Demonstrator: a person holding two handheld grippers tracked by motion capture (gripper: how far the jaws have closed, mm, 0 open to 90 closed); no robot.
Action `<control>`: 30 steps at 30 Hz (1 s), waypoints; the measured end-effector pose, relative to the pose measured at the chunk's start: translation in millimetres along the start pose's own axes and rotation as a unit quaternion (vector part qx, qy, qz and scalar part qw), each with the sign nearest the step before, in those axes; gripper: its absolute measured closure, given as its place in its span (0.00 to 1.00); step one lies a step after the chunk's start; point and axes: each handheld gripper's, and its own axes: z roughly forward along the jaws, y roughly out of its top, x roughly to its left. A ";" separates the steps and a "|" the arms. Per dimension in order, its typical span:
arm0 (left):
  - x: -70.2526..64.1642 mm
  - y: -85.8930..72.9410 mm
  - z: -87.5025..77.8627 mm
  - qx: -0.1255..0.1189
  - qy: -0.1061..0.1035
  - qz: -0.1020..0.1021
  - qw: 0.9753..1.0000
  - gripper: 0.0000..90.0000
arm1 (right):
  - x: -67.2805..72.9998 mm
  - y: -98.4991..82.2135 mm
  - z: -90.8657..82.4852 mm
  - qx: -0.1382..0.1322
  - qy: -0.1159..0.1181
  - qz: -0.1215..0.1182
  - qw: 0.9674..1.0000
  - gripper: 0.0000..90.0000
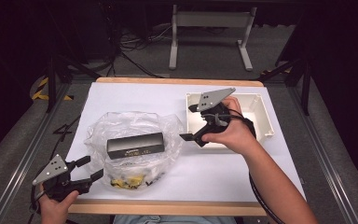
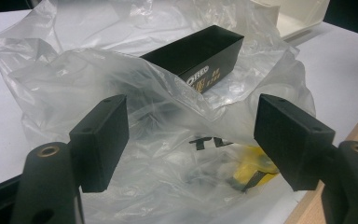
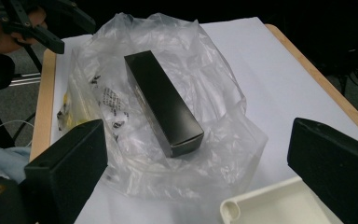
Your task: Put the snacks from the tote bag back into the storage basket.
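Open, empty jaws of both grippers, black box [image 1: 135, 145] on plastic bag [image 1: 168, 128] between them, untouched.

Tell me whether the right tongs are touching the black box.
Apart. The right gripper view shows bare bag between the open right tongs and the black box.

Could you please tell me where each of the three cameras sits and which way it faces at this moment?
High view: above the person's side, looking forward and down on the table; both forearms, left gripper, right gripper.
Left gripper view: on the left gripper, facing the plastic bag; its open jaws.
Right gripper view: above the white tray, facing the black box; its open jaws.
Shared: all see bag, box and tray.
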 end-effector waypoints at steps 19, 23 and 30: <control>1.2 0.9 -0.4 -0.006 -0.005 -0.002 1.000 0.30 | -17.5 23.5 51.0 0.022 0.020 -0.029 0.999 0.20; 1.0 0.7 0.8 -0.004 -0.005 -0.001 1.000 0.30 | -20.1 22.8 66.3 0.020 0.027 -0.029 0.999 0.18; 1.6 1.1 -0.5 -0.006 -0.005 -0.001 1.000 0.30 | -25.2 13.1 100.2 0.020 0.051 -0.031 0.998 0.15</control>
